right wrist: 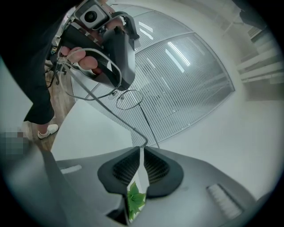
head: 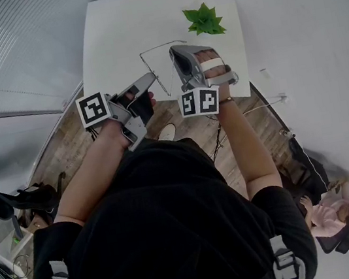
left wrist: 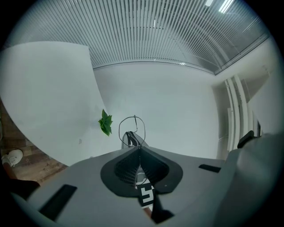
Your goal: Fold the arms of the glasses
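Observation:
Thin wire-rimmed glasses (head: pixel 153 73) hang in the air above the white table (head: pixel 117 32), held between both grippers. My left gripper (head: pixel 150 78) is shut on the frame; one round lens rim (left wrist: pixel 132 126) shows just past its jaws (left wrist: pixel 138 150). My right gripper (head: pixel 175 52) is shut on the end of one long arm (right wrist: pixel 120 119), which runs from its jaws (right wrist: pixel 142 148) up to the other lens rim (right wrist: pixel 128 99) and the left gripper (right wrist: pixel 111 62). That arm stands unfolded.
A green artificial plant (head: pixel 205 20) lies near the table's far right corner. Wooden floor, a white shoe (head: pixel 167 132) and a cable lie below the near table edge. A person's hand (head: pixel 326 216) shows at the lower right, dark equipment (head: pixel 0 204) at the left.

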A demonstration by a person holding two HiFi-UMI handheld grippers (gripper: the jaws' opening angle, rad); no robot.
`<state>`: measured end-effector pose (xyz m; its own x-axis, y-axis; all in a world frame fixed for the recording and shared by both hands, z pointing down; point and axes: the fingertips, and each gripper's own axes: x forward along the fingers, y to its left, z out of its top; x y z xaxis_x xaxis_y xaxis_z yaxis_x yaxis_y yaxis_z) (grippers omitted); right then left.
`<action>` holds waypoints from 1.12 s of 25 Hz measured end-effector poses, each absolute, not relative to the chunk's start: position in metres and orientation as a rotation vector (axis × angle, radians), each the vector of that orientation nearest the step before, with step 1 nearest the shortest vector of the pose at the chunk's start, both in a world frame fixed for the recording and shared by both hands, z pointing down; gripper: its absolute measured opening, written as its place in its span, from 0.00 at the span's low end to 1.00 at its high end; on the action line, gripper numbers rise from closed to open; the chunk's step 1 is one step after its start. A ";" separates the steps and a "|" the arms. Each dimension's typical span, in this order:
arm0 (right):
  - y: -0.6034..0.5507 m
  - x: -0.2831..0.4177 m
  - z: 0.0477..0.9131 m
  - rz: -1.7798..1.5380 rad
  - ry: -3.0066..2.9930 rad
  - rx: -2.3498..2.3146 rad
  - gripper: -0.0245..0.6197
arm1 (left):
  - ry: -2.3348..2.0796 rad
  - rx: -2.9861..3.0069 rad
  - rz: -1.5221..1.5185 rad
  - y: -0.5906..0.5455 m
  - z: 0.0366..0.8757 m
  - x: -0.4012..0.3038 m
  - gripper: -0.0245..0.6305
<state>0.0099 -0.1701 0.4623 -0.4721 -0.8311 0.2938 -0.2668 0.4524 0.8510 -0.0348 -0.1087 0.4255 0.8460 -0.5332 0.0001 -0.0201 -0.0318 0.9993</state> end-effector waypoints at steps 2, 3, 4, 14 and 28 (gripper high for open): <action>-0.169 0.007 0.462 -0.988 -1.973 0.910 0.10 | -0.447 1.562 -0.432 -0.108 0.426 -0.034 0.06; -0.169 0.006 0.462 -0.991 -1.974 0.906 0.10 | -0.446 1.562 -0.430 -0.108 0.426 -0.033 0.06; -0.169 0.005 0.462 -0.994 -1.975 0.903 0.10 | -0.445 1.562 -0.429 -0.108 0.426 -0.033 0.06; -0.166 -0.002 0.460 -1.028 -1.988 0.870 0.10 | -0.414 1.559 -0.422 -0.105 0.425 -0.028 0.06; -0.157 -0.017 0.459 -1.063 -2.037 0.799 0.10 | -0.362 1.556 -0.407 -0.101 0.423 -0.020 0.06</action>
